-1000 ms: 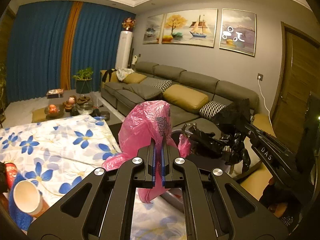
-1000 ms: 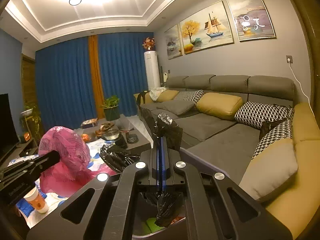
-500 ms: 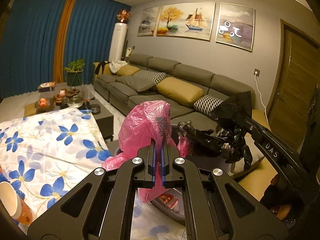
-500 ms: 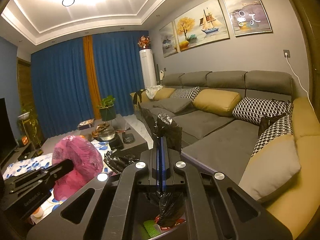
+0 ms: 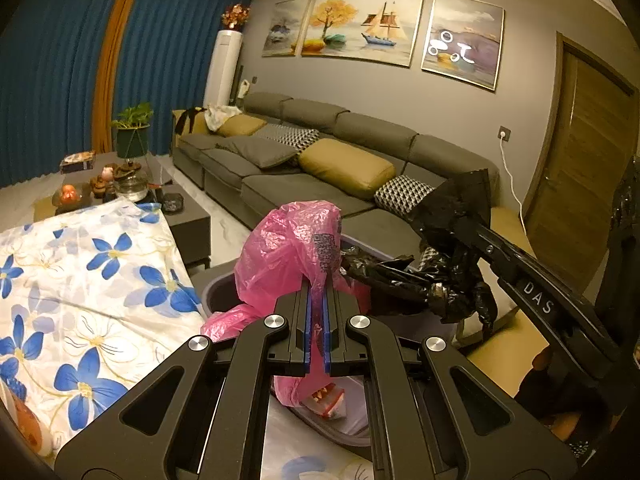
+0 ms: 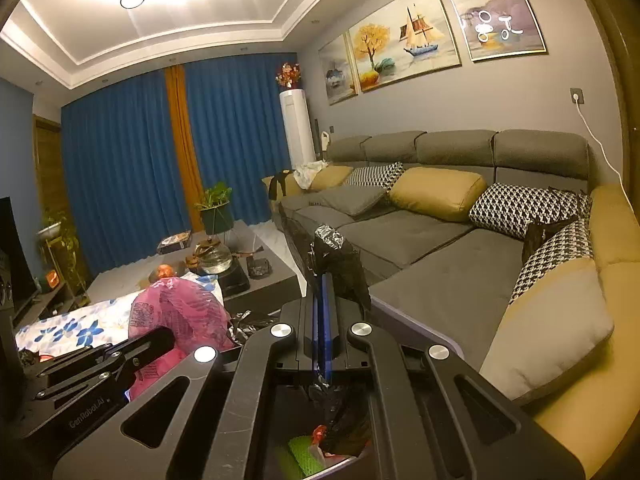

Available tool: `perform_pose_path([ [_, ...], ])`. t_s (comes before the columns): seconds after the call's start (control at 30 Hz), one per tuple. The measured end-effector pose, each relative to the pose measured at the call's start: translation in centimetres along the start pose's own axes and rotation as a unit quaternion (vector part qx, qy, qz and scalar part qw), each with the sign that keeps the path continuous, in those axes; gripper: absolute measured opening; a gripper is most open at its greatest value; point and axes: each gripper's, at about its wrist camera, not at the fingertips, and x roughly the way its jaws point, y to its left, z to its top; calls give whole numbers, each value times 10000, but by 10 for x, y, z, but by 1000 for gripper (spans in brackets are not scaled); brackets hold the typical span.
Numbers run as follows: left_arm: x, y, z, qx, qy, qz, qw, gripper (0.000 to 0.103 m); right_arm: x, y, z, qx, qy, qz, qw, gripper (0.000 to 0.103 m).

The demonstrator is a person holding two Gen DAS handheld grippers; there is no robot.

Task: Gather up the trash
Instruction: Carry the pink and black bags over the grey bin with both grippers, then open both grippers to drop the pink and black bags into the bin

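My left gripper [image 5: 316, 328] has its 2 blue-padded jaws pressed together on a fold of the pink plastic bag [image 5: 292, 256]. The bag's long axis runs roughly upright: its crumpled bulk balloons above my fingertips and a thinner tail hangs below them, down into the grey bin [image 5: 340, 428]. Inside the bin, just under that tail, lies some red-and-white wrapper trash [image 5: 326, 398].

To the right, my right gripper [image 6: 322, 320] is likewise clamped tight, pinching the rim of the black bin liner [image 6: 336, 256]. The pinched flap stands up and leans slightly right above my jaws, while the rest of the liner drapes down into the bin, where a green scrap [image 6: 302, 454] and a red one show. From the left view the liner [image 5: 432, 280] stretches sideways, from my right gripper [image 5: 452, 216] toward the pink bag, touching it.

At the near left is the cloth with blue flowers [image 5: 88, 288]. Beyond it stands a dark coffee table [image 6: 260, 284] with a glass teapot [image 6: 214, 256]. Farther off, the grey sofa [image 6: 404, 236] carries mustard and houndstooth cushions, below 3 paintings [image 5: 360, 28] on the far wall, with blue curtains [image 6: 128, 176] at the far left.
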Motion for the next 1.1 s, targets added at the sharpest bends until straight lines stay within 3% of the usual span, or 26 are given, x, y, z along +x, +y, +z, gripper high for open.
perform_pose_path([
  [0.43, 15, -2, -6, -92, 223, -260, 9994, 4, 9, -8, -3, 172, 187, 75, 9996, 3],
  [0.53, 18, -2, -8, -104, 280, -361, 9989, 10, 10, -9, -2, 173, 206, 63, 9996, 4],
  [0.63, 18, -1, -9, -58, 264, -360, 9990, 36, 12, -10, -1, 191, 243, 42, 9995, 10],
  [0.67, 17, -1, -10, -97, 212, -369, 9990, 51, 13, -10, 0, 199, 256, 30, 9995, 14],
  [0.7, 15, 1, -10, -158, 176, -370, 9990, 58, 12, -10, -1, 208, 264, 32, 9994, 26],
  [0.73, 13, 4, -11, -207, 158, -354, 9990, 61, 12, -11, -1, 222, 261, 43, 9994, 36],
  [0.9, -4, 17, -14, -360, -7, 9, 9994, 80, 9, -10, -3, 217, 257, 10, 9994, 43],
  [1.1, -53, 23, -22, -254, -409, 858, 9952, 89, -7, 1, -8, 63, 159, -16, 9999, 63],
])
